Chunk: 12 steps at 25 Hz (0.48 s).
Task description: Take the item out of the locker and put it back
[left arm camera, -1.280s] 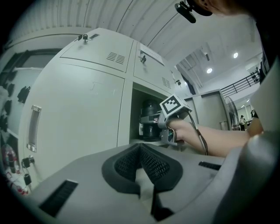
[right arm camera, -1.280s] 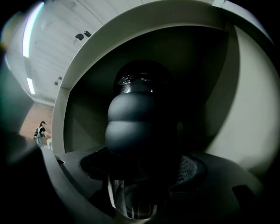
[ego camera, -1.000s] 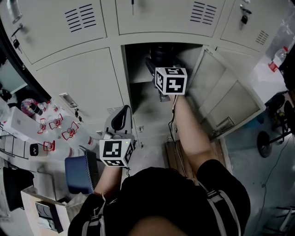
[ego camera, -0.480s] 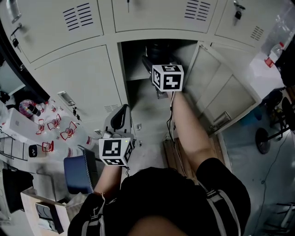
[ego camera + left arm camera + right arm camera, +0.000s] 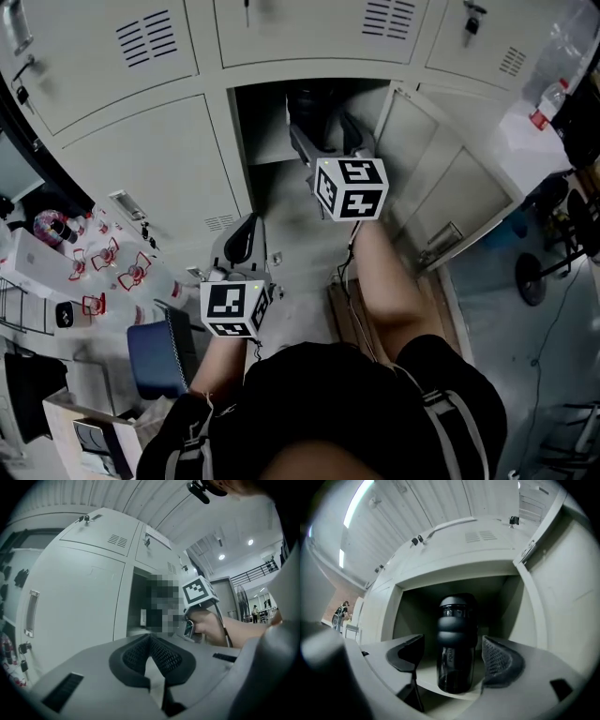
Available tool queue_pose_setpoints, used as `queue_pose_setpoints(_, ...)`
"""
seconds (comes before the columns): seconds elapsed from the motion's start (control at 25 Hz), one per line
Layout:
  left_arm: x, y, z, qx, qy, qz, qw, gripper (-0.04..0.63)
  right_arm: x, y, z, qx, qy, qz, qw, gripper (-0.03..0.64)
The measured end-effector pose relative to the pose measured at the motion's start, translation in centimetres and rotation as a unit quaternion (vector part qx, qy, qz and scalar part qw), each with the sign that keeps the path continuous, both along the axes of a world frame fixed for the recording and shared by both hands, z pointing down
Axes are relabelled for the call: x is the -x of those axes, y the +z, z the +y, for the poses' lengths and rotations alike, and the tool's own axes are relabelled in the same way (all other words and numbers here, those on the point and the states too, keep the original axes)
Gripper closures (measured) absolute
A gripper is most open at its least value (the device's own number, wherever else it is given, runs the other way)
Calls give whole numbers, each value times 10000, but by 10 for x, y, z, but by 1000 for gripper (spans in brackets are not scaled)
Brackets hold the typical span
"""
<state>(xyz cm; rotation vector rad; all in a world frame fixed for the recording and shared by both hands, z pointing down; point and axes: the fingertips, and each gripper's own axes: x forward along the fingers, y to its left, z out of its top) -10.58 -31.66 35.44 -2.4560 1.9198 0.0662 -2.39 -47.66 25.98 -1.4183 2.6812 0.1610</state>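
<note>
A black bottle stands upright at the front edge of the shelf inside the open locker. My right gripper is open; its jaws flank the bottle with a gap on each side and do not touch it. In the head view the right gripper reaches into the locker opening, and the bottle is a dark shape behind it. My left gripper hangs low in front of the closed locker doors, and its pads are shut together with nothing between them.
The locker door stands swung open at the right. Closed locker doors fill the left and top. A cluttered table and a blue container are at the left, and a chair base is at the right.
My right gripper has drawn back a little from the locker opening. The bottle stays on the shelf, and the left gripper has not moved.
</note>
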Motion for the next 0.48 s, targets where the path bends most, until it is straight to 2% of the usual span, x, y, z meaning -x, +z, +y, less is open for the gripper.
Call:
queue_pose_setpoints(0.2, -5, -2, -3, -40, 49, 25, 10000, 583, -22, 12, 49, -221, 21, -163, 9996, 390)
queue_pose_setpoints(0.32, -6, -2, -6, -37, 72, 26, 10000, 581, -38, 29, 76, -256, 292, -474, 9981, 579)
queue_pose_setpoints(0.36, -6, -2, -7, -35, 80, 27, 10000, 583, -41, 36, 83, -220, 316, -528, 9979, 601)
queue_pose_setpoints(0.48, -10, -2, -7, -28, 109, 30, 9999, 583, -46, 61, 97, -1, 217, -566, 9982, 603)
